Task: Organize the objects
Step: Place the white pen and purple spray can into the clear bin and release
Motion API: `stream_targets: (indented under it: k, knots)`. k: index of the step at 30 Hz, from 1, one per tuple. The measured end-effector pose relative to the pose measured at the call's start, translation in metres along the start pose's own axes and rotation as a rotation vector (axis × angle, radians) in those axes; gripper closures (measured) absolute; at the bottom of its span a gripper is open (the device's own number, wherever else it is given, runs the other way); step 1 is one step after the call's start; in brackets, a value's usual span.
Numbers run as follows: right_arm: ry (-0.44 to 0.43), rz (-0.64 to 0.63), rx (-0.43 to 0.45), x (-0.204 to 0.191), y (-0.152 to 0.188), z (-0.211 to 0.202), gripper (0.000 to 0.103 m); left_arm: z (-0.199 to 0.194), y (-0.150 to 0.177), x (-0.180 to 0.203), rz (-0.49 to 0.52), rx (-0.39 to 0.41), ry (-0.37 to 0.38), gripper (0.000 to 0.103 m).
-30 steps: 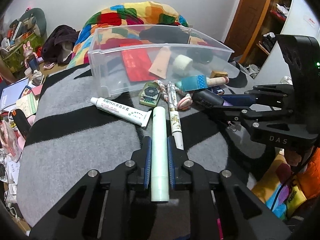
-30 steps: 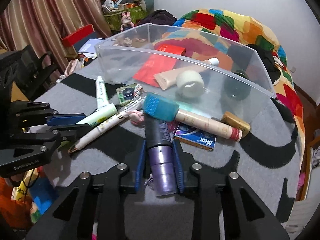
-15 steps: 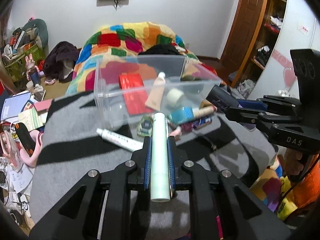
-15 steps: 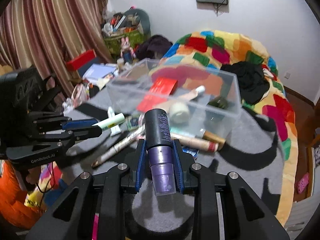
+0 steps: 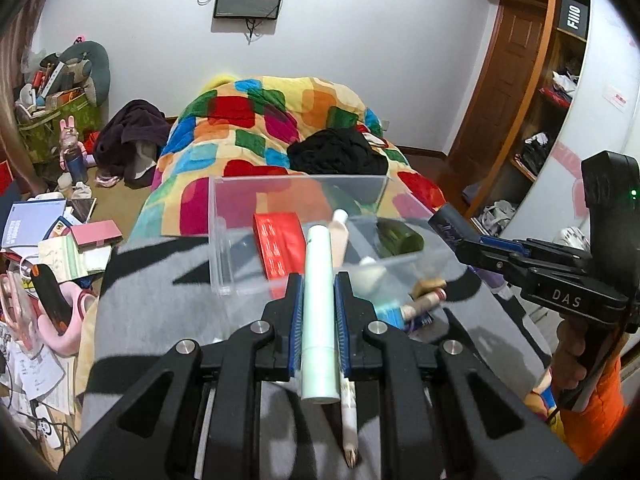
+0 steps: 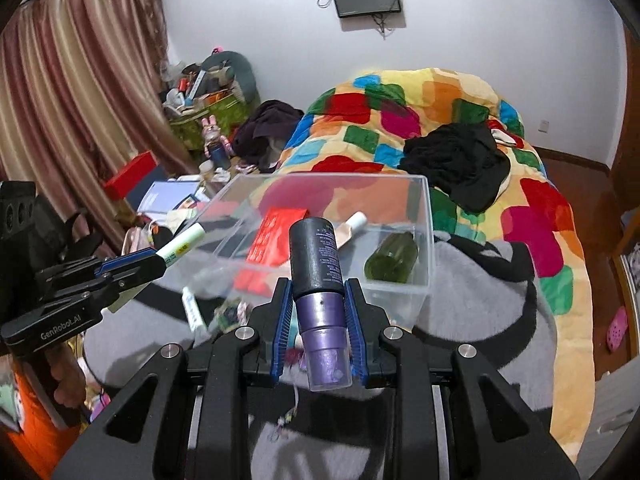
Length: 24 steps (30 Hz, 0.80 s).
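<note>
My left gripper (image 5: 317, 292) is shut on a pale green tube (image 5: 319, 304) and holds it in the air above the near edge of the clear plastic bin (image 5: 218, 240). My right gripper (image 6: 319, 300) is shut on a black and purple bottle (image 6: 320, 292), also lifted, in front of the bin (image 6: 426, 240). The bin holds a red packet (image 6: 276, 236), a beige tube (image 6: 348, 230) and a dark green bottle (image 6: 392, 258). Each gripper shows in the other's view: the right one (image 5: 460, 240), the left one (image 6: 160, 260).
Loose items lie on the grey striped blanket (image 5: 152, 292) before the bin: a white pen (image 5: 348, 412), a white ointment tube (image 6: 192, 312), a wooden-handled tool (image 5: 424, 302). A patchwork quilt (image 5: 264, 120) lies behind. Floor clutter is at the left.
Both grippers have risen from the blanket with their objects and moved toward the bin. The bin now sits lower and closer in both views.
</note>
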State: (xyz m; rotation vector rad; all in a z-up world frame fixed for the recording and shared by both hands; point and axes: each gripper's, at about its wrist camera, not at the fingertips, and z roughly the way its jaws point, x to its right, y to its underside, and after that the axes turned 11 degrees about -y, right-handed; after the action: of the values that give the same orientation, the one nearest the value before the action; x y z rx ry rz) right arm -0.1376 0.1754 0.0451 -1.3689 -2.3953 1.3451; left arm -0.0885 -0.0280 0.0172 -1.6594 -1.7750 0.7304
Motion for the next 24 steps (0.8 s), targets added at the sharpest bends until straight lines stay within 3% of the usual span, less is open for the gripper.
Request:
stream_targets:
  k: [10,24]
  knots:
    - [0.05,-0.009,0.009,0.004,-0.03,0.02,0.079,0.027,-0.026,0.001,0.019,-0.006,-0.043,0.088]
    - [0.078,0.002,-0.134,0.027,-0.039,0.076,0.079,0.07,-0.035,0.014,0.042,-0.086,-0.037,0.088]
